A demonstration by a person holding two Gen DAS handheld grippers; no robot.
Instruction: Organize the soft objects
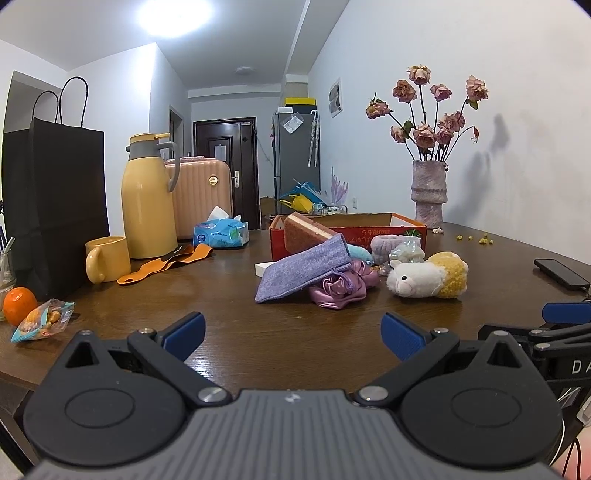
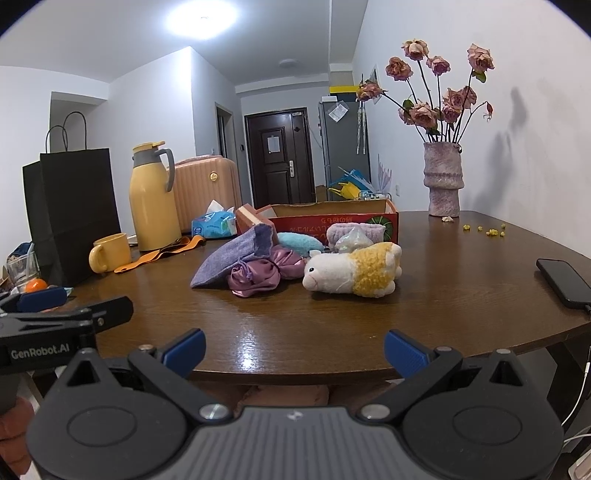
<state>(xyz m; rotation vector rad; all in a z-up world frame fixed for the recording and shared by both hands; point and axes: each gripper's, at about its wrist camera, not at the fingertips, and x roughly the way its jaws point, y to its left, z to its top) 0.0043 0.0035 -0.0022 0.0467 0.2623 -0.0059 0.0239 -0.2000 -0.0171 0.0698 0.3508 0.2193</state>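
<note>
A big brown wood table (image 1: 229, 295) fills the room's near side, and its top is shiny under a bright ceiling light (image 1: 173, 14). The left gripper (image 1: 293, 334) hangs just over the table's near edge with its blue fingers spread wide and nothing between them. The right gripper (image 2: 294, 350) is beside it, a bit before the table edge, also spread wide and holding nothing. The soft things sit in a heap in the middle of the table, well apart from both grippers: a purple pouch (image 1: 301, 269) leans on a shiny pink bag (image 1: 340, 286), and a toy sheep (image 1: 424, 276) lies on its side to the right of them. Just behind the heap is a red box (image 1: 373, 229) with a sponge (image 1: 306, 230) leaning at its left end. On the left of the table stand a black bag (image 1: 55, 199), a yellow jug (image 1: 147, 199) and a yellow mug (image 1: 107, 258), with an orange (image 1: 19, 301) near the edge. A vase (image 1: 428, 192) of dry roses stands by the white wall, and a phone (image 1: 561, 273) lies at the right. Far back are a pink suitcase (image 1: 203, 192) and a dark door (image 1: 225, 155).
</note>
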